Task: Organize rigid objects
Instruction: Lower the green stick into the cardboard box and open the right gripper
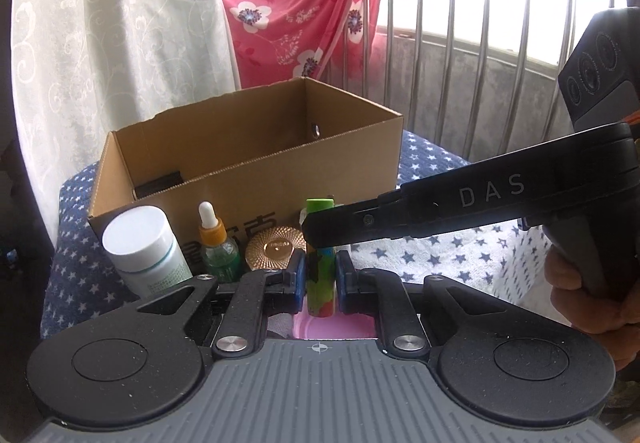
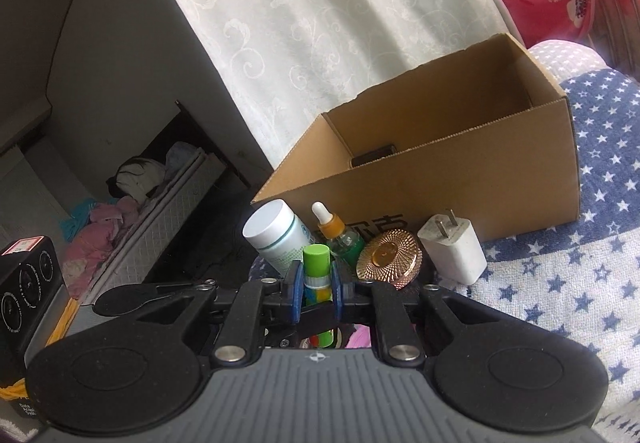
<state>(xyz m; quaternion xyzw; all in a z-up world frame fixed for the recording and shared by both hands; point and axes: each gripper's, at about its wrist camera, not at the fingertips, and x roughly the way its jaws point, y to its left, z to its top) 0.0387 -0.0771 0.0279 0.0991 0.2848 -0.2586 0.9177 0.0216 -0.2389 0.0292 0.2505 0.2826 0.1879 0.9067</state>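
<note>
One dark item (image 1: 158, 183) lay inside the cardboard box (image 1: 248, 179), while the white jar (image 1: 144, 243), dropper bottle (image 1: 218, 243), gold disc (image 1: 275, 247) and white charger (image 2: 454, 251) stood just in front of it. You had both the left gripper (image 1: 320, 279) and right gripper (image 2: 316, 285) clamped on the green-capped tube (image 2: 316, 275), before the box, so most sorting was, I judge, left.

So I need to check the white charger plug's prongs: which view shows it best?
The right wrist view: the white charger plug stands whole beside the gold disc, prongs up. In the left wrist view the right gripper covers it almost completely.
</note>
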